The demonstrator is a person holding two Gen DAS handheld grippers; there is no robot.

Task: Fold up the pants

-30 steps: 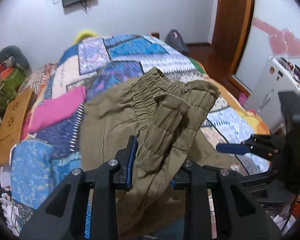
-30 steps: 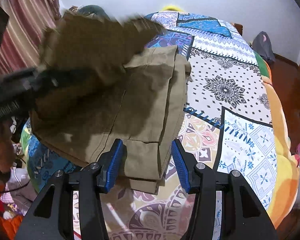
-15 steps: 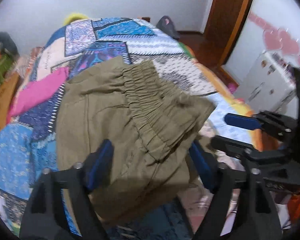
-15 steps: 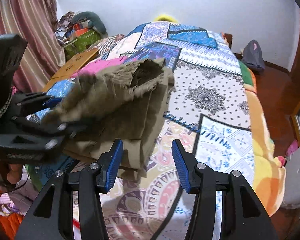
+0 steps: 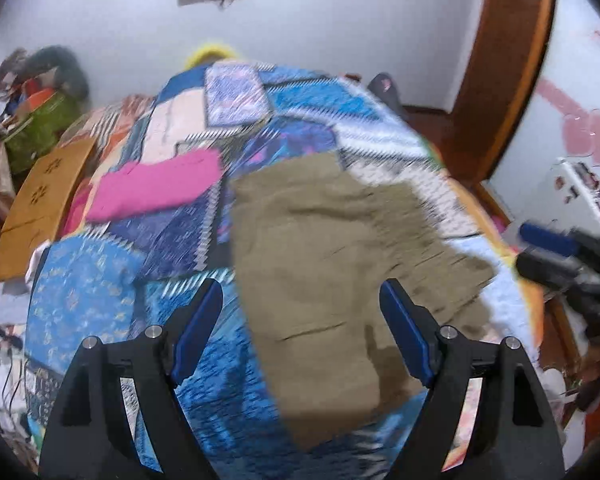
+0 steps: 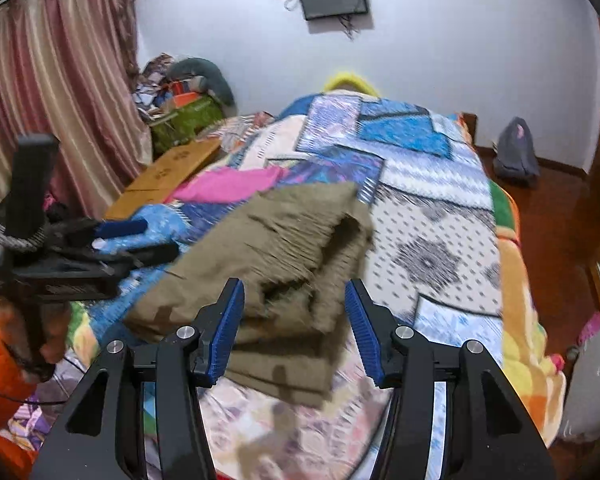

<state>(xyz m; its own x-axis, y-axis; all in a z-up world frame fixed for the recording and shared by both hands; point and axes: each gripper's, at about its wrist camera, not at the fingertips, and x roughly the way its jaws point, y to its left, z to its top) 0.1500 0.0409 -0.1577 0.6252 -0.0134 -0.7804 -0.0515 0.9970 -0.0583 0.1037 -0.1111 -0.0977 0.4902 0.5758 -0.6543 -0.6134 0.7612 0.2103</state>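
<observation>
The olive-green pants (image 5: 324,264) lie folded in a compact stack on the patchwork bedspread (image 5: 88,292), near the bed's front edge. They also show in the right wrist view (image 6: 284,256), with the gathered waistband on top. My left gripper (image 5: 300,332) is open and empty, held above the near edge of the pants. My right gripper (image 6: 294,328) is open and empty, just above the near right corner of the stack. Each gripper appears in the other's view, the right gripper (image 5: 560,248) at the right edge and the left gripper (image 6: 112,240) at the left. Both views are motion-blurred.
A folded pink garment (image 5: 156,188) lies on the bed beyond the pants. A wooden board (image 5: 40,204) and piled clutter (image 6: 184,108) stand at the left by the curtain (image 6: 52,112). A grey bag (image 6: 516,152) sits on the floor at the right. A wooden door (image 5: 504,64) stands behind.
My left gripper opened and let go of the pants, which dropped flat onto the stack. Both grippers have drawn back and up from the folded pants.
</observation>
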